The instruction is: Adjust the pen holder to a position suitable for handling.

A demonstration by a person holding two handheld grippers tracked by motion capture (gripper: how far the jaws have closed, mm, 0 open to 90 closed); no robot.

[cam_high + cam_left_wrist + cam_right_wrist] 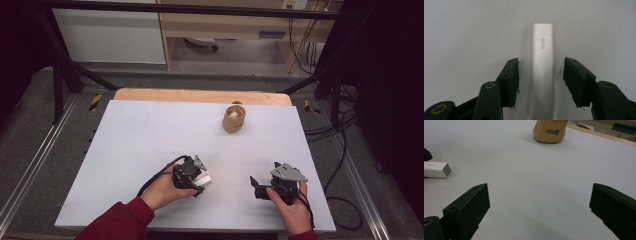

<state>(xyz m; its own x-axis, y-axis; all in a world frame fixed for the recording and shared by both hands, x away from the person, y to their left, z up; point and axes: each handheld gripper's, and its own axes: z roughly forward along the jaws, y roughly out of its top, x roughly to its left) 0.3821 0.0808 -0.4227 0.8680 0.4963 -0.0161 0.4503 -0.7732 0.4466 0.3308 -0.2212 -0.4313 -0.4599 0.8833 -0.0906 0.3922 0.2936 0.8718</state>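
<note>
We find the left tool [199, 184] low over the near middle of the desk [140, 140], held in a red-sleeved hand [162, 192]. In the left gripper view its jaws stand partly apart, one on each side of a white rectangular tube [543, 72] that lies flat on the desk and runs lengthwise away from the camera. A gap of bare desk shows between each pad and the tube's side, so neither pad presses on it; the tube is between the jaws, not clamped. Grey lettering sits near the tube's far end. In the high view the tube [203, 180] pokes out to the right of the left tool. The right tool [255, 186] rests to the near right, well apart from the left one, in the other hand [292, 210]. In the right gripper view we see its jaws spread wide with nothing between them but desk surface; the tube's end [437, 169] shows at the left edge there. A small tan pouch [233, 118] with something white inside stands upright toward the far side of the desk, right of centre, well apart from both tools.
</note>
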